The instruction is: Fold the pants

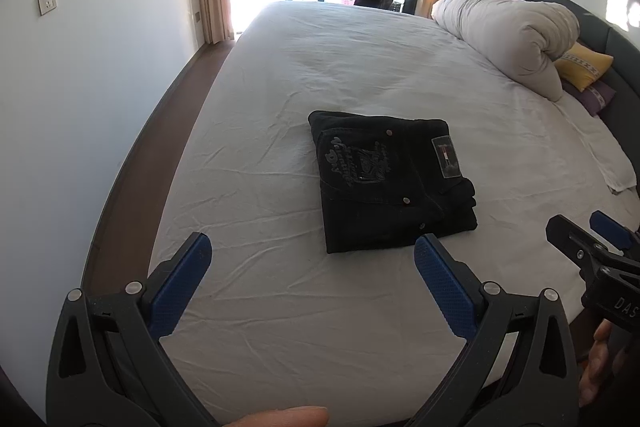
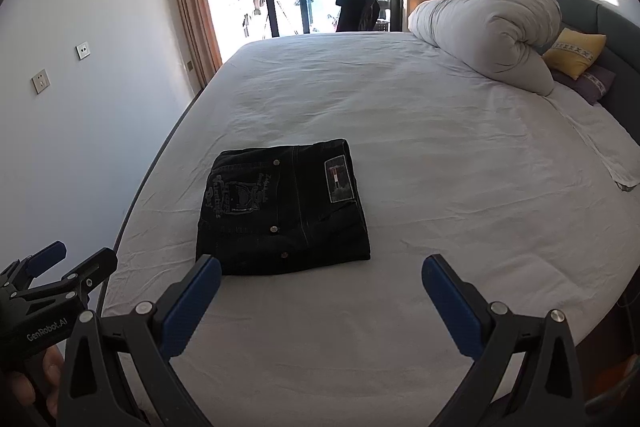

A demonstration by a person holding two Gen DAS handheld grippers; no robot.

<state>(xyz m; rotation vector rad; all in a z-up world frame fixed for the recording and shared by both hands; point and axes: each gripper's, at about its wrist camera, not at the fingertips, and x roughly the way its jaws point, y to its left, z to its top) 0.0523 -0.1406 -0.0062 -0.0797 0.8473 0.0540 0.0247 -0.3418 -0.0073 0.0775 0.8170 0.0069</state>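
A wrinkled white sheet (image 2: 400,147) carries dark denim pants (image 2: 280,211), apparently folded square; left gripper (image 1: 312,267) and right gripper (image 2: 320,287) gape wide, holding nothing.

The body of the left hand-held gripper (image 2: 60,267), seen at the lower left of the right wrist view, is carrying the white lettering "GenRobot.AI". The body of the right hand-held gripper (image 1: 588,235), at the right edge of the left wrist view, is showing the white letters "DAS", cut off by the frame. The folded black pants (image 2: 282,209) are displaying pale embroidered script on the back pocket (image 2: 234,193), where only "Day" is reading clearly, and a rectangular waistband patch (image 2: 339,178) whose marking is staying too small to read.
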